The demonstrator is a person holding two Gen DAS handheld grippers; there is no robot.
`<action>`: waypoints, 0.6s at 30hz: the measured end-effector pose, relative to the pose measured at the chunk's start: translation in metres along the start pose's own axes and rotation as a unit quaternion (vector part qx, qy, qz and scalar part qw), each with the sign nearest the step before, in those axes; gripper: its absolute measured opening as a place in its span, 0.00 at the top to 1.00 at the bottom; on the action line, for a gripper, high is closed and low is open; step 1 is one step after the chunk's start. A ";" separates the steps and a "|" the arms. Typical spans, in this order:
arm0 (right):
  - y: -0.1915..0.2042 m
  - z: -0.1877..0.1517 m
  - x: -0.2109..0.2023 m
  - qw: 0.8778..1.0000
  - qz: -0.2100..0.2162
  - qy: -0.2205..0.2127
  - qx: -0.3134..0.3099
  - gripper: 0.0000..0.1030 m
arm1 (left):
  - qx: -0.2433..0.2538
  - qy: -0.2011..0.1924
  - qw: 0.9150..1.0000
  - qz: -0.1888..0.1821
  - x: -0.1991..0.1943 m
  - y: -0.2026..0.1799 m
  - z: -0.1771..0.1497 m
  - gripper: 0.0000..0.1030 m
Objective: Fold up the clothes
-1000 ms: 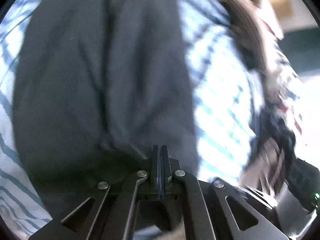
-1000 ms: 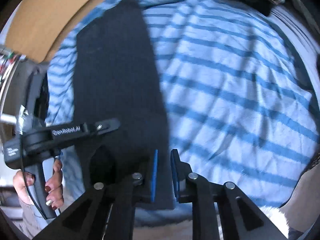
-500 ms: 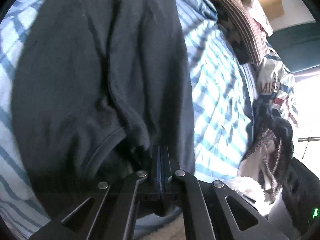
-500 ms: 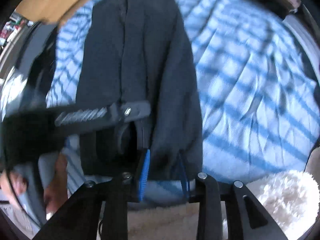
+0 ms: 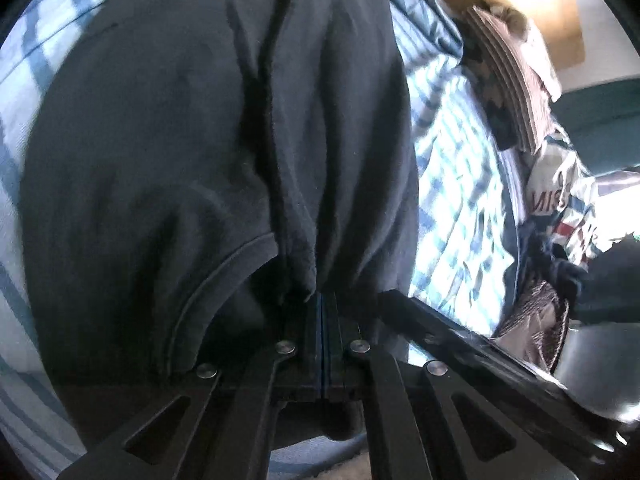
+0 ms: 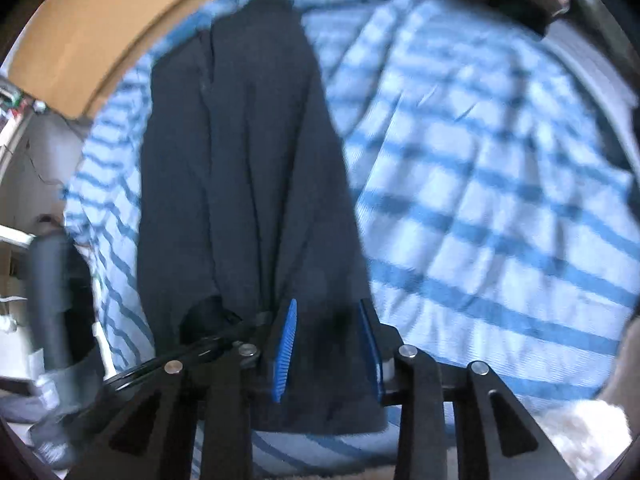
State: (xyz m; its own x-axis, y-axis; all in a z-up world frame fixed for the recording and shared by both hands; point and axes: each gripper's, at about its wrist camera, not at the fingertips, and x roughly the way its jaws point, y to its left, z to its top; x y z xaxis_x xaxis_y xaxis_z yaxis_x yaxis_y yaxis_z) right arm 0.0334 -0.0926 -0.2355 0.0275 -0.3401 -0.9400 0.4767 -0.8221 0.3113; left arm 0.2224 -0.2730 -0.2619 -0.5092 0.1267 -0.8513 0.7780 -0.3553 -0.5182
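A dark navy garment (image 5: pixel 200 140) lies lengthwise on the blue-striped bed sheet (image 6: pixel 500 220), one side folded over onto itself. My left gripper (image 5: pixel 326 304) is shut, and the fabric's near edge bunches into a pinched fold at its tips. In the right wrist view the garment (image 6: pixel 248 180) runs away from me. My right gripper (image 6: pixel 328 328) hangs over its near end with the blue pads apart; cloth lies between them but they do not press on it. The left gripper's fingers (image 6: pixel 200 344) sit just left of the right one.
A heap of mixed clothes (image 5: pixel 560 208) and a striped piece (image 5: pixel 508 88) crowd the bed's right side. A wooden headboard (image 6: pixel 100 20) bounds the far end. A fluffy white rug (image 6: pixel 580 432) lies below the near bed edge.
My left gripper carried the garment's edge across toward the right gripper, laying a fold over the dark cloth. The right gripper's jaws widened and shifted onto the garment's near end.
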 end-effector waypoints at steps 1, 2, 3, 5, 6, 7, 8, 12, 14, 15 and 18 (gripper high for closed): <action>-0.008 0.002 0.013 1.000 -0.017 0.019 0.001 0.70 | -0.004 -0.004 1.000 -0.009 -0.003 0.004 -0.002 0.98; -0.017 0.003 0.025 0.999 -0.034 0.037 0.005 0.70 | -0.013 -0.006 1.000 -0.018 -0.008 0.007 -0.004 0.98; -0.024 0.000 0.027 0.998 -0.045 0.050 0.022 0.70 | -0.022 -0.008 0.999 -0.026 -0.013 0.010 -0.006 0.98; -0.034 -0.004 0.020 0.997 -0.032 0.053 0.042 0.70 | -0.021 -0.027 0.998 -0.043 -0.031 0.005 -0.003 0.98; -0.035 -0.006 0.018 0.997 -0.034 0.055 0.041 0.68 | -0.017 -0.038 0.998 -0.052 -0.045 0.001 -0.002 0.98; -0.037 -0.007 0.017 0.997 -0.034 0.056 0.041 0.68 | -0.012 -0.051 0.997 -0.057 -0.056 0.001 0.004 0.98; -0.038 -0.008 0.014 0.997 -0.028 0.053 0.043 0.68 | -0.006 -0.063 0.996 -0.061 -0.067 0.003 0.010 0.98; -0.039 -0.005 -0.004 0.999 -0.009 0.026 0.042 0.66 | -0.001 -0.079 0.997 0.025 -0.075 0.005 0.042 0.77; -0.035 0.002 -0.015 0.999 -0.026 -0.001 0.034 0.65 | -0.025 -0.057 0.997 0.045 -0.051 -0.019 0.054 0.51; -0.033 0.005 -0.021 0.999 -0.035 -0.016 0.031 0.64 | -0.026 -0.050 0.997 0.048 -0.044 -0.020 0.058 0.51; -0.041 0.006 -0.041 0.997 -0.051 -0.054 0.029 0.64 | 0.001 -0.041 0.997 0.069 -0.038 -0.028 0.065 0.51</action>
State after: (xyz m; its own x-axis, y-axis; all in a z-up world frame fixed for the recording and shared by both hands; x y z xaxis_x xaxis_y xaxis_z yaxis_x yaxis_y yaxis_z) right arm 0.0072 -0.0480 -0.2089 -0.1143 -0.2969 -0.9480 0.4208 -0.8789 0.2245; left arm 0.1961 -0.3283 -0.2102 -0.4251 -0.0003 -0.9052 0.8425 -0.3657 -0.3955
